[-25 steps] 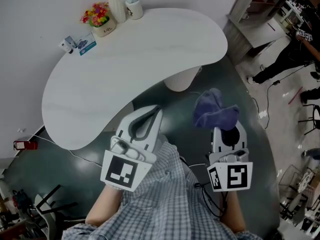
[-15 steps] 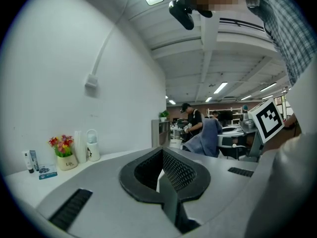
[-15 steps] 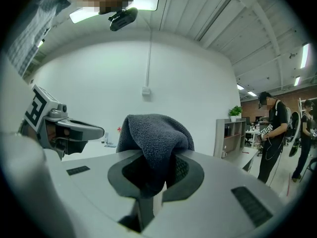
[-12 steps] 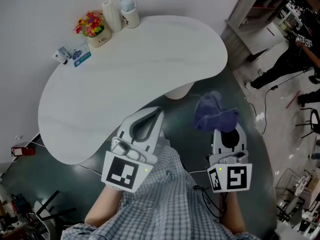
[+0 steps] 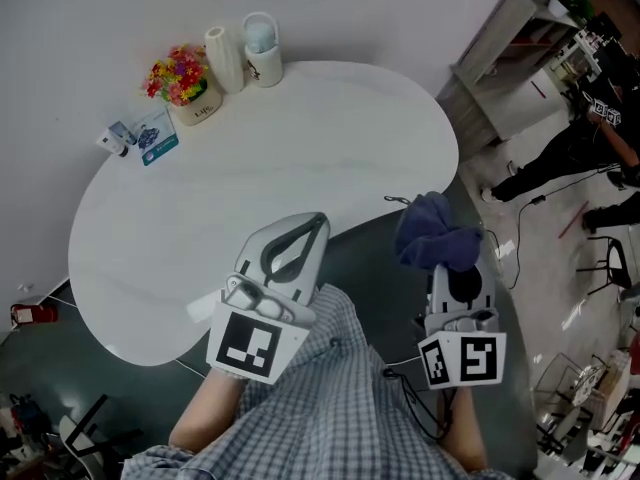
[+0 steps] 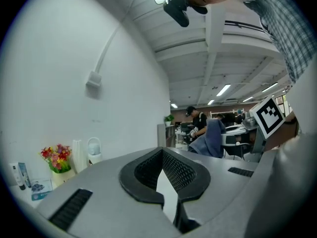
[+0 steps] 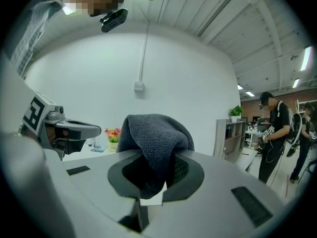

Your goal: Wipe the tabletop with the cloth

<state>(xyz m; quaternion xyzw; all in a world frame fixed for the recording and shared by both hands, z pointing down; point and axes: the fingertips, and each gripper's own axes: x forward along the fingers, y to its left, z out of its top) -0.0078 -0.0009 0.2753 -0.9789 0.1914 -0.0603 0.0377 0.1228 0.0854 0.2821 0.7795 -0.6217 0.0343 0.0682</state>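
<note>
The white kidney-shaped tabletop [image 5: 250,188] fills the middle of the head view. A dark blue cloth [image 5: 435,233] sticks up bunched from my right gripper [image 5: 450,260], which is shut on it just off the table's right front edge, above the floor. In the right gripper view the cloth [image 7: 156,135] fills the gap between the jaws of the right gripper [image 7: 153,158]. My left gripper [image 5: 318,220] is shut with nothing in it, its tip over the table's front edge. In the left gripper view the left gripper [image 6: 162,151] shows its tips meeting, and the cloth [image 6: 210,139] hangs to the right.
At the table's far left stand a flower pot [image 5: 185,80], a white vase [image 5: 222,46], a mug [image 5: 262,36] and small boxes with a card [image 5: 145,138]. A grey shelf unit [image 5: 510,48] and a person [image 5: 590,133] are at the right. Cables [image 5: 500,243] lie on the floor.
The table has come lower in the head view and nearer to both grippers. The left gripper's tip now reaches its front edge. The cloth stays held in the right gripper.
</note>
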